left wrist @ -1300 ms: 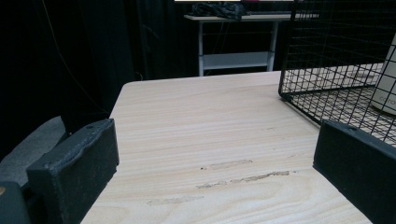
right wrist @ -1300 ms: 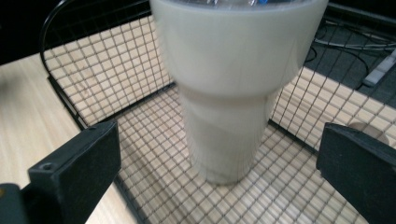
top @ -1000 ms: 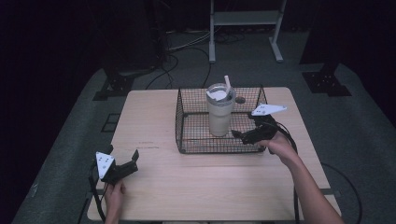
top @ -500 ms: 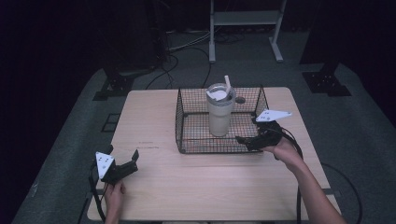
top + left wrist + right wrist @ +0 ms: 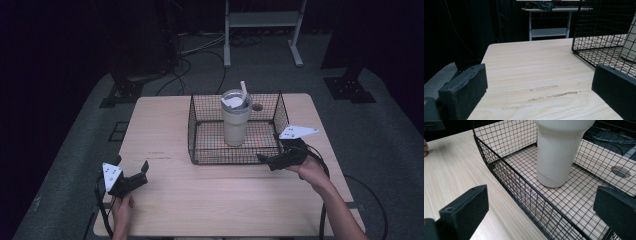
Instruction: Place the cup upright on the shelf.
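Drawing back toward the lower right of the frame, the right gripper has left the basket with jaws wide and empty, the cup standing upright inside, while the left gripper rests open, apparently idle.

The tumbler stands in the wire basket on the table.

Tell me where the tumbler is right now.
In the high view the tumbler stands upright inside the black wire basket, near the middle of its floor, on the far half of the table; the right gripper sits at the basket's near right corner.
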The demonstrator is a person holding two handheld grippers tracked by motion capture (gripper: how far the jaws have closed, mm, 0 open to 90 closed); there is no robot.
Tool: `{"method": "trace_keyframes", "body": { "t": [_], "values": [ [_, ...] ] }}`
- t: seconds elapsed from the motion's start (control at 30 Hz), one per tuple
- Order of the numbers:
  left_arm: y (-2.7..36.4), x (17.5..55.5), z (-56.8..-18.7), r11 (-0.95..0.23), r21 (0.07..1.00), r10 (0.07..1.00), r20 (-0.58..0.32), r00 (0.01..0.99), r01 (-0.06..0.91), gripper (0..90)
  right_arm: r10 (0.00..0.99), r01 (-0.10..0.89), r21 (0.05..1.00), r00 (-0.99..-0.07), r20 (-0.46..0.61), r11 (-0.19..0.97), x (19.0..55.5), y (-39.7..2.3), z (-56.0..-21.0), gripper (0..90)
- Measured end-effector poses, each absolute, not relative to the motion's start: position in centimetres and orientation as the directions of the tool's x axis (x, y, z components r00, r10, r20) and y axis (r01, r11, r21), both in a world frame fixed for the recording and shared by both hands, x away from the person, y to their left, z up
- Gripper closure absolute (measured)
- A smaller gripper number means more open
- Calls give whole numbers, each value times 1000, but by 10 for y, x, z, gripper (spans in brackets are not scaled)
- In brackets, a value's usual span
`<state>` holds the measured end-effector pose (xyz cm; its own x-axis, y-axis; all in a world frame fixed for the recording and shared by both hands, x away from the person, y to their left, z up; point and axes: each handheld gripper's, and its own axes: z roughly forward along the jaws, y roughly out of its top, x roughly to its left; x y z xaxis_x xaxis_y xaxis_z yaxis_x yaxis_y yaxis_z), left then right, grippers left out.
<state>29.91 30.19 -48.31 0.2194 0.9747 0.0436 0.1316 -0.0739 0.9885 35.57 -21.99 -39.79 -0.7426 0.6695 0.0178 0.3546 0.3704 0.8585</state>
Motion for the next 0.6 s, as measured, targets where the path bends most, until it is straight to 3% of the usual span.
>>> {"method": "trace_keyframes", "body": {
  "t": [0.6],
  "values": [
    [301,299,-483,-80,988,974,49,222,135,0,682,367,859,-731,28,358,335,-241,-411,0]
  ]
}}
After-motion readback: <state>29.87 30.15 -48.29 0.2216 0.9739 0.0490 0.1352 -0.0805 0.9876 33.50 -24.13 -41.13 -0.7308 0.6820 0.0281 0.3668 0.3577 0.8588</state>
